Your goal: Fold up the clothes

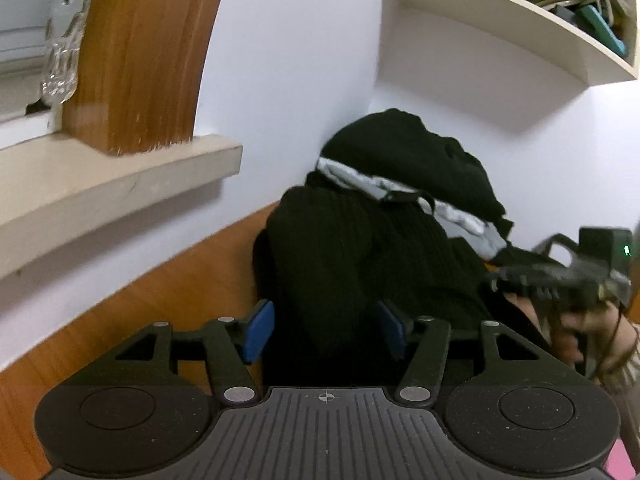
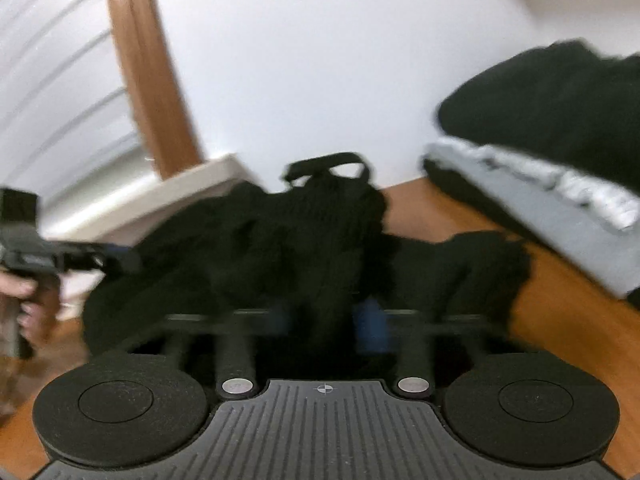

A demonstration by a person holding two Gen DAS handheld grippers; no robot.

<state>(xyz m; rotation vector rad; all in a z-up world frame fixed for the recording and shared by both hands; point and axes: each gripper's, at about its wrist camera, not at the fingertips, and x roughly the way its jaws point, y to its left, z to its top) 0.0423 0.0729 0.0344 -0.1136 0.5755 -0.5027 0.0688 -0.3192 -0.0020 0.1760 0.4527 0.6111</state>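
You had the ribbed garment [image 1: 340, 264] on the tabletop [image 1: 168, 292], between the jaws of your left gripper [image 1: 324, 334] and pushed back toward the wall [image 1: 288, 80]. Behind it and to its right sat the pile of folded clothes [image 1: 416, 168], in the corner below the bookshelf [image 1: 500, 20]. The window sill [image 1: 112, 184] ran along the left. Your right gripper [image 1: 496, 284] came in from the right, beside the garment.

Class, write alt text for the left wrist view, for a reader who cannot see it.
The left gripper, its blue pads apart, points at a black ribbed garment on a wooden table. Behind lies a stack of black and grey clothes; the right gripper reaches in from the right.
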